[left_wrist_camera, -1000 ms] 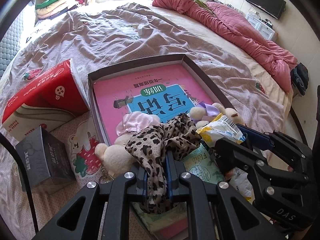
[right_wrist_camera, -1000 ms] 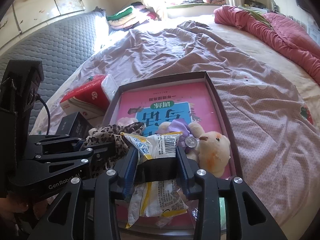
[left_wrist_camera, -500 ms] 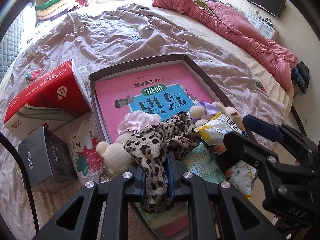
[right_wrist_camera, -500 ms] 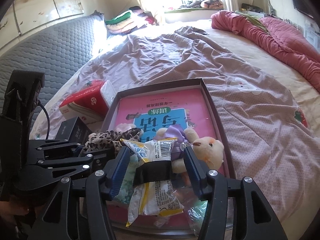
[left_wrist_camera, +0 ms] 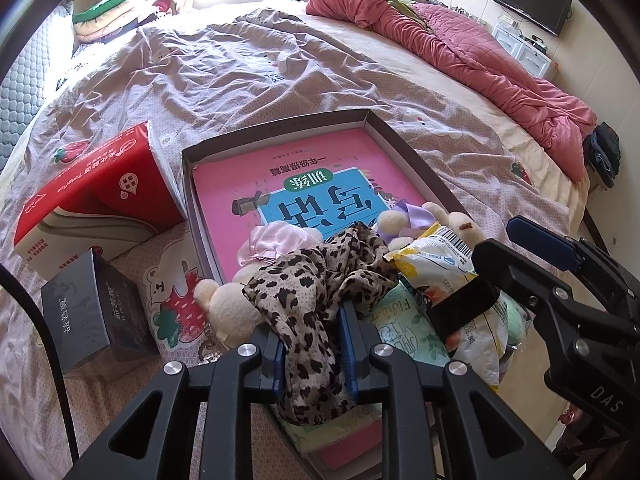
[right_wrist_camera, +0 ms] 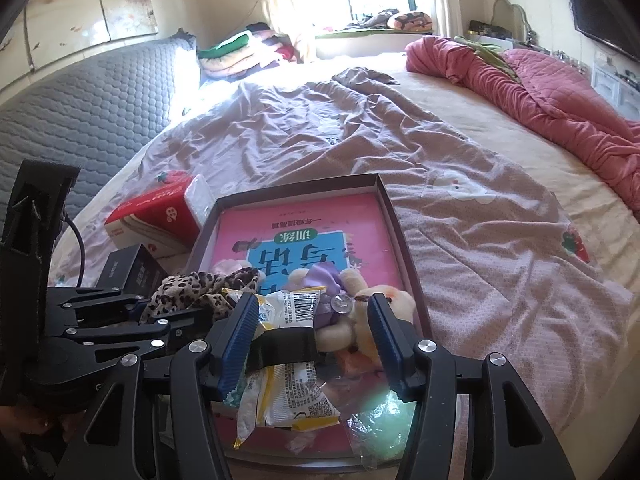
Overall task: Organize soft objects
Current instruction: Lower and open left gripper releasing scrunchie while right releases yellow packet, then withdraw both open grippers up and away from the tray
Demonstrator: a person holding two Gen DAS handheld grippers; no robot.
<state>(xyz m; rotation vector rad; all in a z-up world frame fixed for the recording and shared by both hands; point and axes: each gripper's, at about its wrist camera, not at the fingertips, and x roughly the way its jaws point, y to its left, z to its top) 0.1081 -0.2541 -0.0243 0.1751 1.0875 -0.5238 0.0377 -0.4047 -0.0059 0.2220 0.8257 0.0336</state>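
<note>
**A:** Where are we, biggest thing first?

**B:** The bed (left_wrist_camera: 320, 80), its mauve sheet all rumpled. On it near me sits the shallow dark box (left_wrist_camera: 404, 152) with a pink workbook (left_wrist_camera: 240, 184) lying flat inside. Everything soft is heaped at the box's near end.

**A:** And the step?

**B:** Letting go, I judge. Both loads are down over the near end of the box. My left gripper (left_wrist_camera: 312, 336) points steeply down with the leopard-print scarf (left_wrist_camera: 320, 264) between its blue pads. Those jaws are opening right now, though the cloth fills the narrow gap and touches both pads.

**A:** The right one?

**B:** My right gripper (right_wrist_camera: 312, 336) has its jaws standing apart. The snack packet (right_wrist_camera: 288, 364), black band round its middle, lies between them, near the left pad. Whether it touches that pad I can't tell; the other pad is clear of it. It lies on the heap, free of any grip.

**A:** What else is in the pile?

**B:** A cream plush bunny (right_wrist_camera: 380, 308) with a purple bow just right of the packet, a second plush toy (left_wrist_camera: 228, 304) at the box's left wall, and a pale green pack (left_wrist_camera: 404, 328) under the scarf.

**A:** Next move?

**B:** Finish opening the left, then lift straight back so the scarf doesn't drag out on the pads. It's limp and clingy, so I'd expect it to snag. The right can back off once clear of the packet.

**A:** Outside the box?

**B:** A red tissue pack (left_wrist_camera: 100, 204) and a small black box (left_wrist_camera: 96, 316), to the left on the sheet.
</note>
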